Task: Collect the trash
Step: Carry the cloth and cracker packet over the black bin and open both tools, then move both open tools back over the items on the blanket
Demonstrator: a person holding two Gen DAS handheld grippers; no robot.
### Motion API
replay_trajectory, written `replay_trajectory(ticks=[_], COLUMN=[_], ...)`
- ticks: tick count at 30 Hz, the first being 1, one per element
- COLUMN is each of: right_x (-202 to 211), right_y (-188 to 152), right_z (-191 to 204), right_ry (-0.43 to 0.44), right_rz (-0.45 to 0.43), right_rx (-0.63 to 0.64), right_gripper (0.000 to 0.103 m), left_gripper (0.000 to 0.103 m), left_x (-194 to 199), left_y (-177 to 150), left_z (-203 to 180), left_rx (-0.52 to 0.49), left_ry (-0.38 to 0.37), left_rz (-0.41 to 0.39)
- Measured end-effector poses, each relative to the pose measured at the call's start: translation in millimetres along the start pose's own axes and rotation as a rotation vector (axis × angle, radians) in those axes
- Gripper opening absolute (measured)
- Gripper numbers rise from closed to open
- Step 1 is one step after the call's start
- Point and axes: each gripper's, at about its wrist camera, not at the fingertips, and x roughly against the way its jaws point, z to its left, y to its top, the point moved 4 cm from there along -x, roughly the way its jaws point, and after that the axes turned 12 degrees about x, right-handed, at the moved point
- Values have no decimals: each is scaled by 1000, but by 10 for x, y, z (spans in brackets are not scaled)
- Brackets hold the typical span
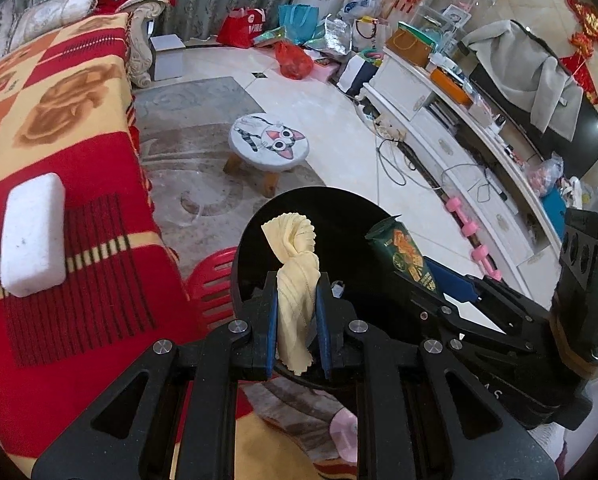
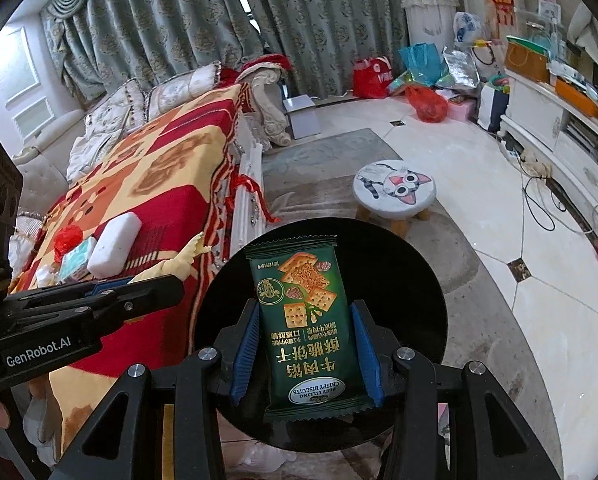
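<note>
Both claws tilted over black bin (image 2: 419, 280)

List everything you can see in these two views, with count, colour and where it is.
bin: one, black, round, on the floor below both grippers
biscuit packet: one, dark green, in the right gripper over the bin
cloth: one, pale yellow, in the left gripper over the bin
stool: one, white with a cat face, on the rug
blanket: one, red and yellow, over the table
foam block: one, white, on the blanket
dumbbells: pink, by the white cabinet
plastic bag: one, red, on the far floor
left gripper: black, blue pads, shut on cloth
right gripper: black, blue pads, shut on packet
</note>
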Motion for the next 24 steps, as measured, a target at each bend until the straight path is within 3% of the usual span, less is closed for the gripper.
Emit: replay_trajectory(ticks=[3,5,7,13,24], right_x=[-4,-12,-19,-22,56], right_y=[11,17,10,-9,164], right_z=[-47,-65,-79,4,420], right_ry=[-10,-13,-15,-4,24], right_rz=[-7,-2,10,29,-1], right_rx=[-26,-36,-44,-37,22], right_gripper=[44,46,47,52,54], left_gripper=[23,41,46,46,46], left_x=[-18,-21,-7,97,572], left_y=[9,6,9,0,2], left_z=[3,3,18,73,434], left_rx=[11,16,30,31,33], left_ry=[-11,-23,-35,-12,118], left_rz=[9,11,13,4,-119])
